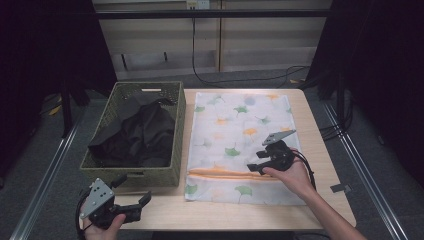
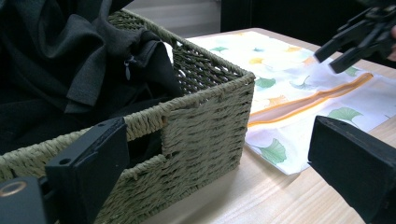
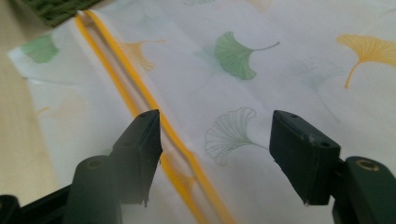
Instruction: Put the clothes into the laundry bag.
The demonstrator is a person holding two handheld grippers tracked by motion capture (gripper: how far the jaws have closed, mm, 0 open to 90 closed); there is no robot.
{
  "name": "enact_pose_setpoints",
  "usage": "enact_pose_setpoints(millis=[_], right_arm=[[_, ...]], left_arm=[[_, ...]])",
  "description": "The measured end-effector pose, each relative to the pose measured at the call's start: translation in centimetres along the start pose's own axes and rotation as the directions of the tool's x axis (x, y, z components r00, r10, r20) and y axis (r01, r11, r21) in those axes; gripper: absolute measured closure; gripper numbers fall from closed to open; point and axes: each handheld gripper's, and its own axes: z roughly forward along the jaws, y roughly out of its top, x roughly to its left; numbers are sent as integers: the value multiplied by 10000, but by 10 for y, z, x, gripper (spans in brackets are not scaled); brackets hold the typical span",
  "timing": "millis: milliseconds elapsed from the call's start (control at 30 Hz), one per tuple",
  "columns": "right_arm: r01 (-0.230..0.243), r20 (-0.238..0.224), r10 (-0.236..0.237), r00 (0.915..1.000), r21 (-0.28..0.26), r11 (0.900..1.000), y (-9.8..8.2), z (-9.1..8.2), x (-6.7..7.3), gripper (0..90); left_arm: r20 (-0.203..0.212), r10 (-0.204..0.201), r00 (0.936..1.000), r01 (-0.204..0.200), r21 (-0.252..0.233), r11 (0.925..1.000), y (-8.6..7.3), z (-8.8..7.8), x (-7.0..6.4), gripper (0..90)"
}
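Left gripper, jaws apart, hovers just before the woven basket. Right gripper, jaws apart, sits over the leaf-print bag beside that basket, near its orange zipper.

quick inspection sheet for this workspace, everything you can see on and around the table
Surface: light wooden table, mostly covered.
Job's things: woven basket at the left side with dark clothing heaped inside; white mesh bag with a leaf print lying flat beside it, its orange zipper running across the near end.
Clutter: a small grey piece at the table's right edge; what it is cannot be told.
Grippers: left gripper open, at the near left corner by the basket; right gripper open, over the bag by the zipper.
Cables: black cable on the floor behind the table.
Surroundings: metal rails alongside, dark curtains, pale wall panels behind.
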Motion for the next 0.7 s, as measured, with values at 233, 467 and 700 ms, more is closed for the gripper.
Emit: enact_pose_setpoints(millis=[233, 467, 700], right_arm=[[-89, -58, 92, 9999, 494, 9987, -8, 22, -2, 290], [441, 189, -458, 9988, 841, 9955, -7, 38, 8, 256], [654, 222, -686, 9974, 1200, 9906, -8, 45, 12, 280]], left_arm=[[-24, 83, 10000, -83, -23, 10000, 0, -3, 0, 50], [-33, 57, 10000, -57, -78, 10000, 0, -3, 2, 52], [-60, 5, 10000, -6, -46, 10000, 0, -3, 5, 55]])
